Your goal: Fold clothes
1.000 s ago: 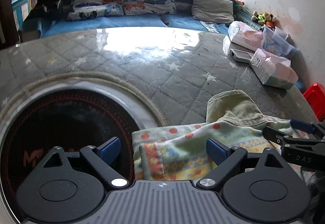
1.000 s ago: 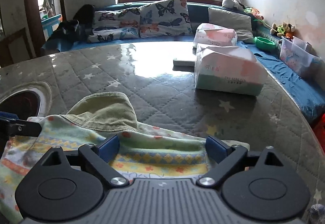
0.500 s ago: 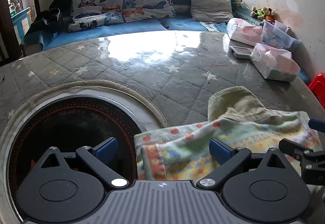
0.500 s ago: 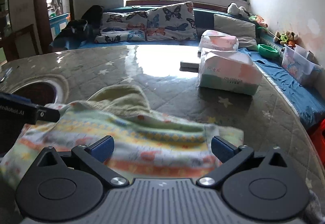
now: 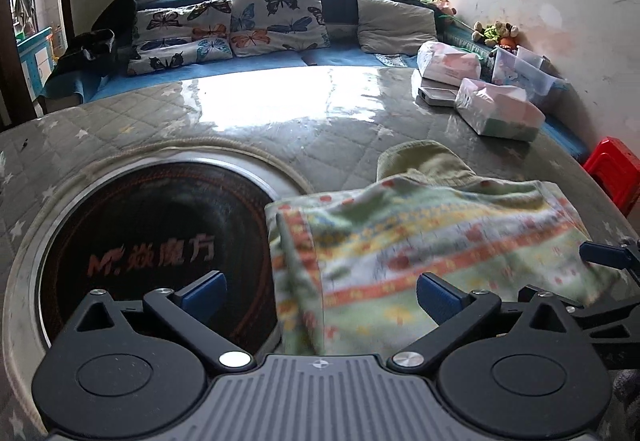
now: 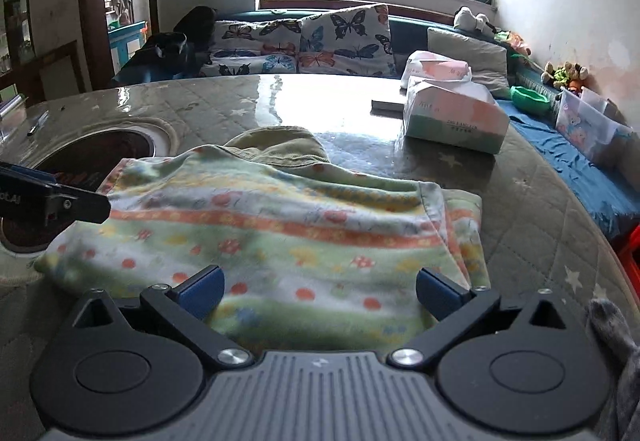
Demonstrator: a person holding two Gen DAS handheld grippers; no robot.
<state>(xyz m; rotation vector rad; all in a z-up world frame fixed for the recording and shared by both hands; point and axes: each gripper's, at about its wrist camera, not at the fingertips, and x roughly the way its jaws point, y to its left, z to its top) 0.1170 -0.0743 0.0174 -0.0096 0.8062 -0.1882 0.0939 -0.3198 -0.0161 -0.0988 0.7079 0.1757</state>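
Left wrist view: the left gripper has its jaws spread fully, having just been opening, with nothing gripped; the folded garment lies on the table, its left edge over the round burner. Right wrist view: the right gripper stands fully open and empty above the garment's near edge, tissue packs beyond.

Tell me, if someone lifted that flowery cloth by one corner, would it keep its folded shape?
Probably not. The cloth lies in soft, rumpled layers, so it would likely droop and unfold. It looks thin, so probably light. On the glossy table it may slide when pushed.
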